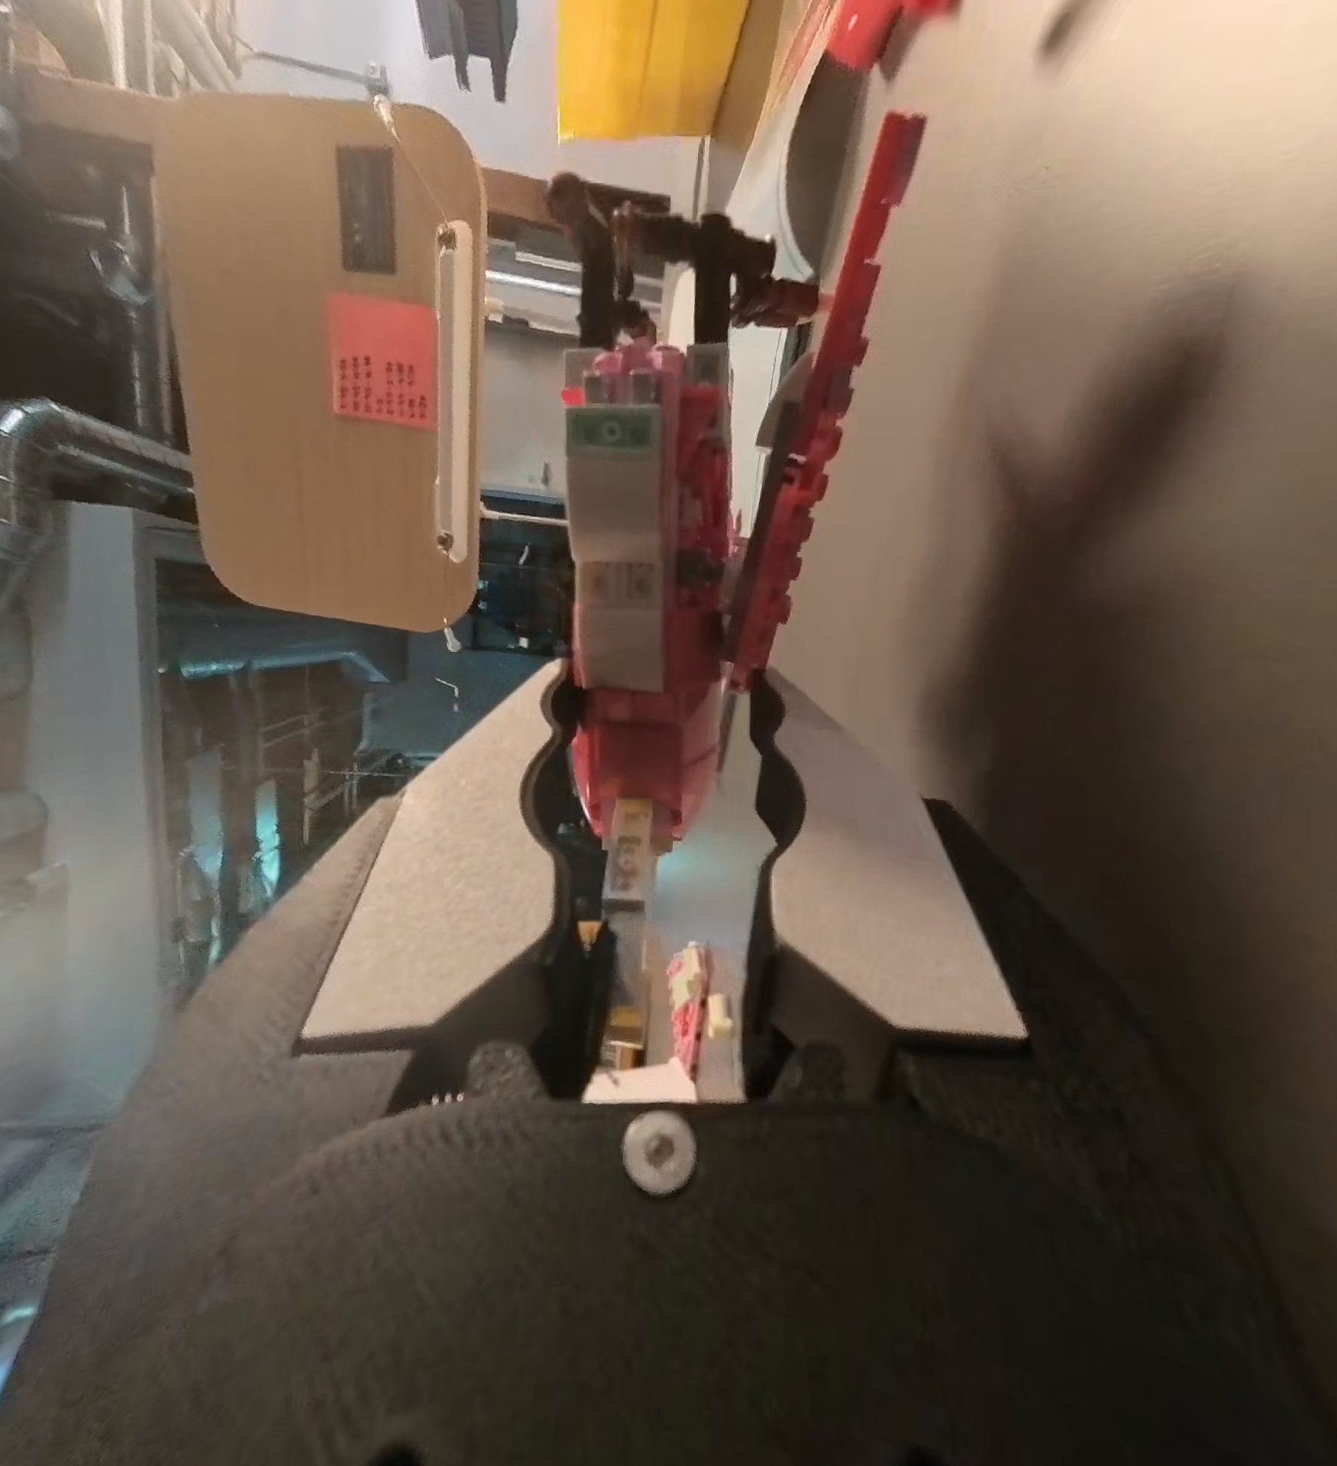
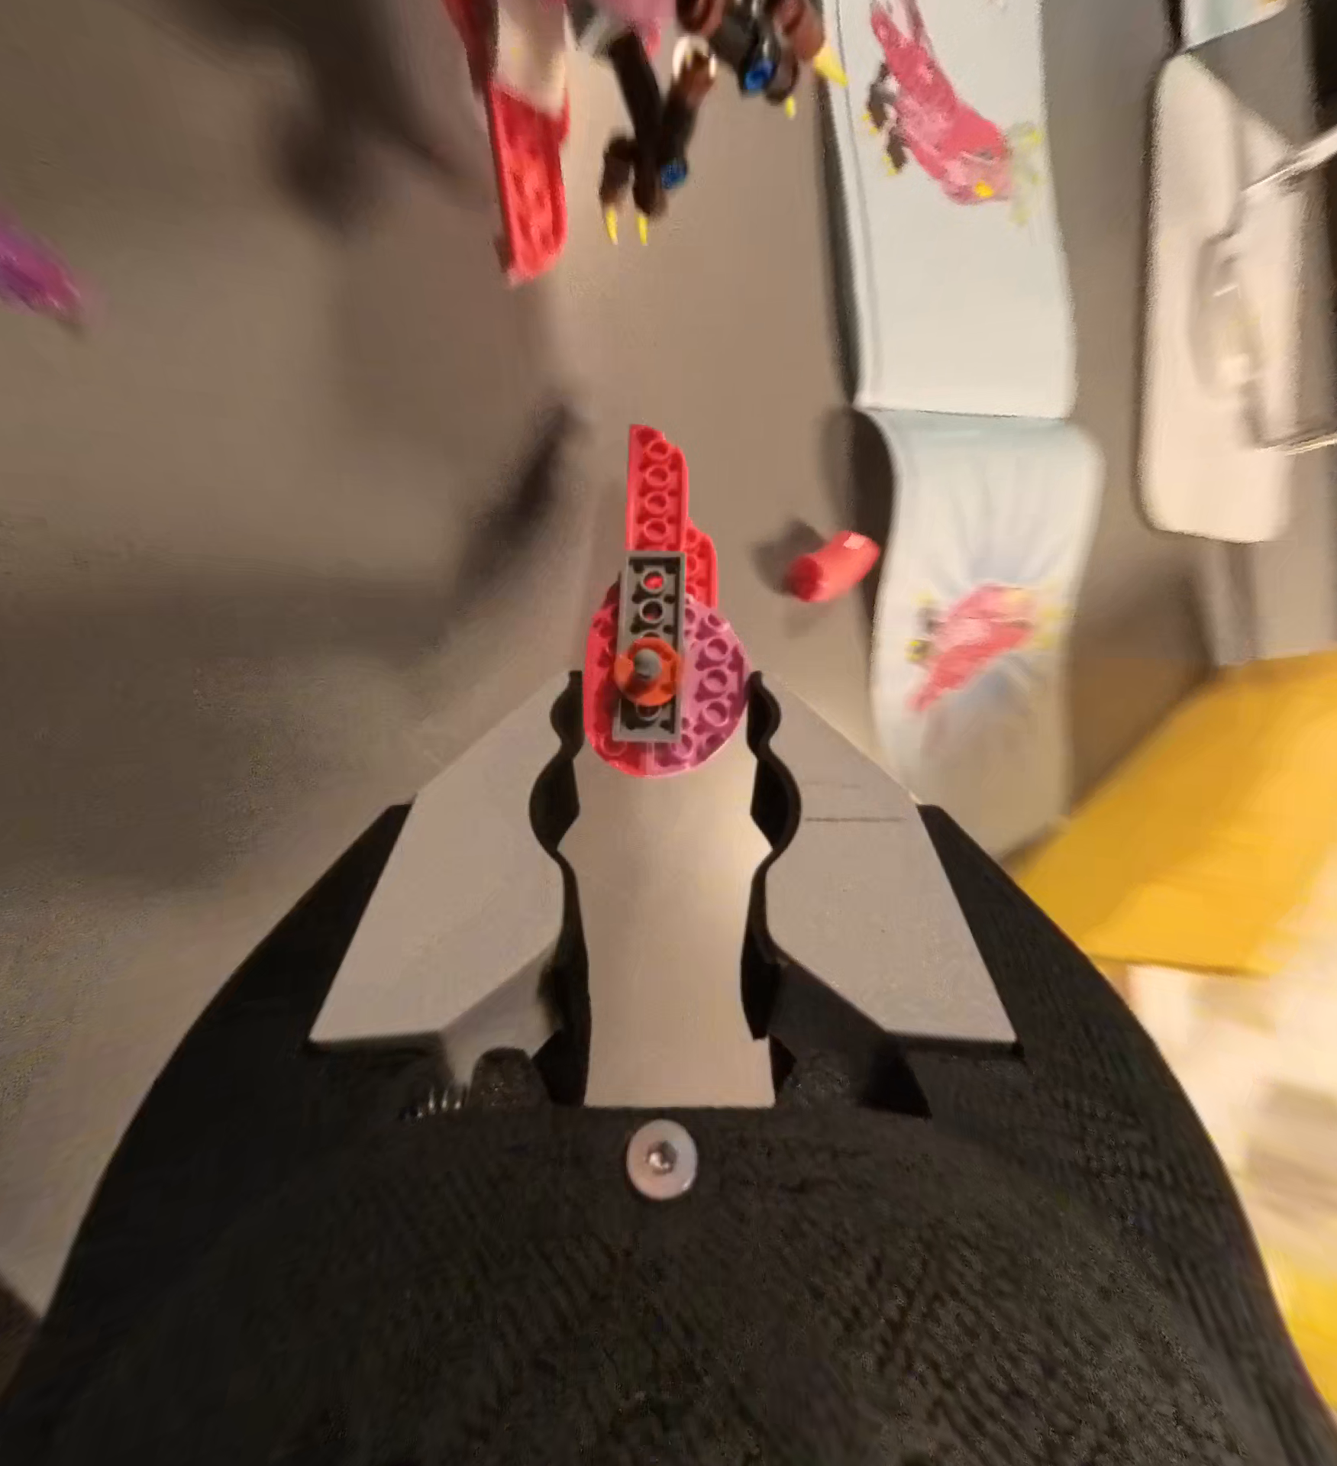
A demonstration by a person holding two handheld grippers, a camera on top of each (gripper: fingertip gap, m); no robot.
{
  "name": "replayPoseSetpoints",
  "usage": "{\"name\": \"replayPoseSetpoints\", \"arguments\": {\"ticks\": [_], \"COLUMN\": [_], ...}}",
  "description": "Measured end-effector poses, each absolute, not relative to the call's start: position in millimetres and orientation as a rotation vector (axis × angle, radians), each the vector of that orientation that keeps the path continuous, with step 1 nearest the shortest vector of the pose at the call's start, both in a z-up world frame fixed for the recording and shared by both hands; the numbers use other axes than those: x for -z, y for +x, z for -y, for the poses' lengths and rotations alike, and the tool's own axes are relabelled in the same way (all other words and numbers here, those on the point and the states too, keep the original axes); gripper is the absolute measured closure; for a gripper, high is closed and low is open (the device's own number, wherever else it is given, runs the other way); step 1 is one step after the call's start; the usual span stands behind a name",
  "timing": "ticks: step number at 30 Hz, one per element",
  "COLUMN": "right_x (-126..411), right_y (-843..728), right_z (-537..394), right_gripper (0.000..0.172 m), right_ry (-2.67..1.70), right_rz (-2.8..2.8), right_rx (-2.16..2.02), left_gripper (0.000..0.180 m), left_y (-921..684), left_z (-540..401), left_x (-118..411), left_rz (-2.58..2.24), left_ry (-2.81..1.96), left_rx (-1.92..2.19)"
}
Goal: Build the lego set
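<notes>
While both wrist views are smeared by blur, the fingertips read clearly enough. Left gripper [image 1: 661,698]: jaws part-way open, closed on a brick-built red and pink model [image 1: 653,571] that stands upright between them. The left pad bears on its flank; the right fingertip sits at the root of a long red studded wing [image 1: 831,412] that angles up and to the right. Contact on that right side cannot be fully confirmed. Model body: glossy plastic, smooth light grey tiles down the near face, one green tile near the top, dark brown jointed legs [image 1: 697,254] at the far end. A cream and pink strip hangs down from the model into the gap between the fingers.

Right gripper [image 2: 661,706]: jaws part-way open around a flat wing piece [image 2: 665,635] made of red and magenta rounded plates, seen from the underside with ring-shaped sockets. A narrow grey plate with an orange disc and grey pin crosses it. Both pads lie at the edges of the rounded end; the piece appears pinched.

Surroundings: matte beige tabletop [image 2: 252,555]. A loose red rounded brick [image 2: 831,565] lies just to the right of the wing piece. Pale printed booklets [image 2: 966,603] are farther right, beside a yellow sheet [image 2: 1204,809]. A tan ribbed panel [image 1: 316,357] carrying a pink sticker hangs behind the left gripper.
</notes>
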State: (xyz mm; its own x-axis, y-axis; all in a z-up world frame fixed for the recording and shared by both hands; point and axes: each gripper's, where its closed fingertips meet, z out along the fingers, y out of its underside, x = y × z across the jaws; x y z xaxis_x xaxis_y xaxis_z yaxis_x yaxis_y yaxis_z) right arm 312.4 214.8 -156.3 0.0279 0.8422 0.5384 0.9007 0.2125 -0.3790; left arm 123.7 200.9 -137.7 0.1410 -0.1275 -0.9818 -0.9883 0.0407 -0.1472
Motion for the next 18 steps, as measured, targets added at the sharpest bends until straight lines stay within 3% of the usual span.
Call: {"name": "replayPoseSetpoints", "arguments": {"ticks": [6,11,18], "right_x": [119,137,160], "right_y": [338,322,279], "right_z": [-235,-218,-181], "right_gripper": [0.132,0.132,0.129], "right_ry": [-0.774,-0.429,-0.38], "right_rz": [2.224,2.383,2.481], "right_rx": [1.204,1.291,0.974], "left_gripper": [0.138,0.138,0.138], "left_y": [123,125,126], "left_z": [-199,-198,-197], "left_x": [122,125,128], "left_rz": [-1.112,-1.118,-1.128], "left_ry": [-1.31,-1.327,-1.345], "left_rx": [-0.961,-0.927,-0.901]}}
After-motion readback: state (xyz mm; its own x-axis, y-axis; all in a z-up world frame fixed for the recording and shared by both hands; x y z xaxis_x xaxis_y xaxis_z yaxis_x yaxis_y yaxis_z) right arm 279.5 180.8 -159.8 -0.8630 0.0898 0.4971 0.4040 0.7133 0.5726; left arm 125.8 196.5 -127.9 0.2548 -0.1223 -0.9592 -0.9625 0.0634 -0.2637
